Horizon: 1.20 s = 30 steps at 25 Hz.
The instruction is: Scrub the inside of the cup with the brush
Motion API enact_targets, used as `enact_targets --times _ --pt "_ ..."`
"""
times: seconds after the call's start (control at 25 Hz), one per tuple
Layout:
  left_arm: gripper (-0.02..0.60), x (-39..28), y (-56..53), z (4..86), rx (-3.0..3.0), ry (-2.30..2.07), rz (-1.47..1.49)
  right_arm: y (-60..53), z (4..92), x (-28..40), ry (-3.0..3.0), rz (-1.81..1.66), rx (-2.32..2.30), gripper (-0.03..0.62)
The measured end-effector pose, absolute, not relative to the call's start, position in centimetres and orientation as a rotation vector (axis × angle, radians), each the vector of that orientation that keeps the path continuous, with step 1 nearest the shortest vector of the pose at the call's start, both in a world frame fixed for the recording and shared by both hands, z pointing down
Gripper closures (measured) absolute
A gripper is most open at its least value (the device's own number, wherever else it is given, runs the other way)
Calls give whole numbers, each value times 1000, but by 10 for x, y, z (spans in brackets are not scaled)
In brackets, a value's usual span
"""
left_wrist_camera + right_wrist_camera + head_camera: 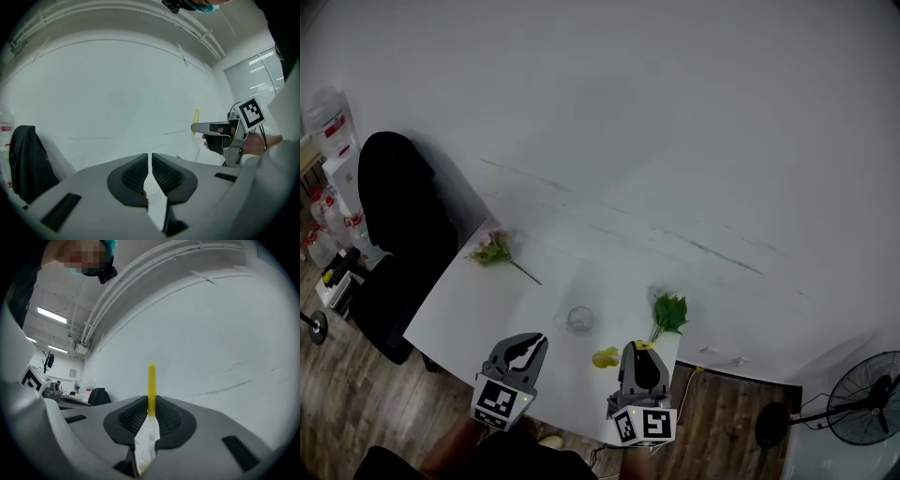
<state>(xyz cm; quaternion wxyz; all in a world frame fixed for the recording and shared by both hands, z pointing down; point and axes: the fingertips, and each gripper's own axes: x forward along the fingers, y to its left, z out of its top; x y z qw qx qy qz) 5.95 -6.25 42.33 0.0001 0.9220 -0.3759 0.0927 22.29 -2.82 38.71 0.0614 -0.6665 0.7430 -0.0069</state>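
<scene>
Both grippers sit lower centre. My left gripper [532, 345] is clenched on nothing; my right gripper [643, 349] clamps the yellow brush [151, 385]. Cup [580, 319] stands just above, apart from both.

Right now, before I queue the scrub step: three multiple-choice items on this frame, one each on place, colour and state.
1. Where on the table is the cup?
A. between the pink flower and the green leaf sprig
B. left of the pink flower
C. at the far right corner

2. What colour is the brush handle?
A. red
B. yellow
C. blue

3. What state is the left tool in?
A. shut on the cup
B. wide open
C. shut, empty

Answers:
1 A: the head view shows the cup between the two.
2 B: the right tool grips a yellow handle.
3 C: its jaws nearly meet, with nothing between them.
</scene>
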Motion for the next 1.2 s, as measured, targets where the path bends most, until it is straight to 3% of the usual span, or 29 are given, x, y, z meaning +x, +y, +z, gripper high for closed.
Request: enact_targets --times 1.2 --pt "538 53 -174 476 2734 -1231 385 -181 427 202 2383 -152 -1883 528"
